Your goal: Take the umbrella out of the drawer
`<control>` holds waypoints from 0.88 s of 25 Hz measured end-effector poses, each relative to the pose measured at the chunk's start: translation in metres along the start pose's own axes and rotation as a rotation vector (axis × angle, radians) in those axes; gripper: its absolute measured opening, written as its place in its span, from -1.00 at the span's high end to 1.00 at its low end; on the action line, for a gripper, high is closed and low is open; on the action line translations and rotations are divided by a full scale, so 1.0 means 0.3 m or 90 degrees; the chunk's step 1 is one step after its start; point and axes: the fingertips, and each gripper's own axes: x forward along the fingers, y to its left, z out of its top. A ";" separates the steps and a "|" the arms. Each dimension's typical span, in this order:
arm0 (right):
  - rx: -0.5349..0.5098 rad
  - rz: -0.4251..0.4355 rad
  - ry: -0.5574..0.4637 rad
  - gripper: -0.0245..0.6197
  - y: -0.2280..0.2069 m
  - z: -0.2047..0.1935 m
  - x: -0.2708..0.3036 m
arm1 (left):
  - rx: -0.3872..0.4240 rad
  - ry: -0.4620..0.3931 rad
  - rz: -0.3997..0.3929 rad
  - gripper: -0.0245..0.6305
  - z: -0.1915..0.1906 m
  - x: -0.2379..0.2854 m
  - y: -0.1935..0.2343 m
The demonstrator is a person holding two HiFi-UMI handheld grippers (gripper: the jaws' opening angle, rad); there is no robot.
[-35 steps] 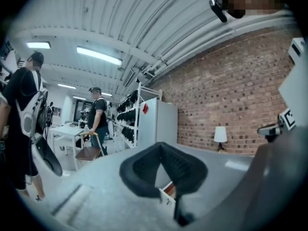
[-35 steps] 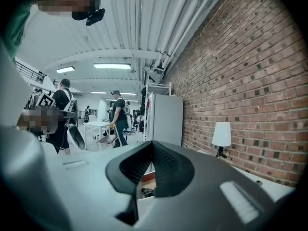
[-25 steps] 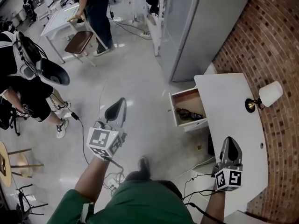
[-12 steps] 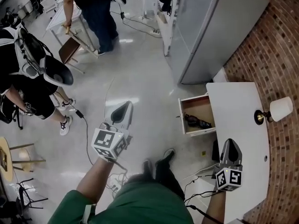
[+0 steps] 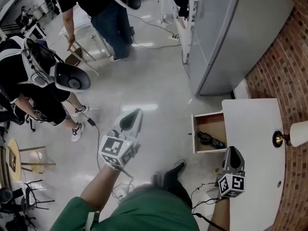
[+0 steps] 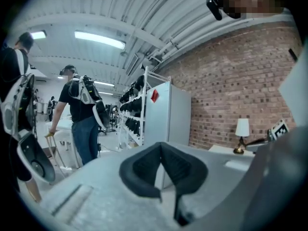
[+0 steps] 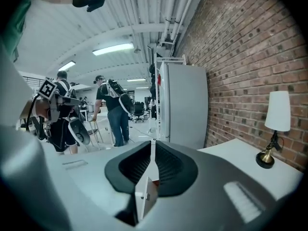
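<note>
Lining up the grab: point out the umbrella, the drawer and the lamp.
umbrella (image 5: 211, 139), head view, its dark middle.
drawer (image 5: 208, 124), head view, bare wooden bottom.
lamp (image 5: 299, 133), head view, white shade.

Two grippers showed: left gripper (image 5: 137, 111) at lower centre, right gripper (image 5: 233, 149) at lower right. One desk (image 5: 255, 143), one lamp (image 5: 294, 134), one drawer (image 5: 194, 134), one umbrella (image 5: 211, 139), one cabinet (image 5: 231, 37). Apparently two bystanders: left-edge person (image 5: 33, 81), top person (image 5: 108, 13).
</note>
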 end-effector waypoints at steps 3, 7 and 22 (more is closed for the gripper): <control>0.005 0.007 0.026 0.85 -0.065 -0.022 0.110 | 0.005 0.015 0.000 0.92 -0.022 0.134 -0.018; -0.004 0.030 0.048 0.80 -0.127 -0.106 0.245 | 0.001 0.028 0.007 0.92 -0.095 0.272 -0.029; -0.115 0.136 0.307 0.56 -0.084 -0.627 0.592 | -0.015 0.149 -0.053 0.51 -0.412 0.612 -0.016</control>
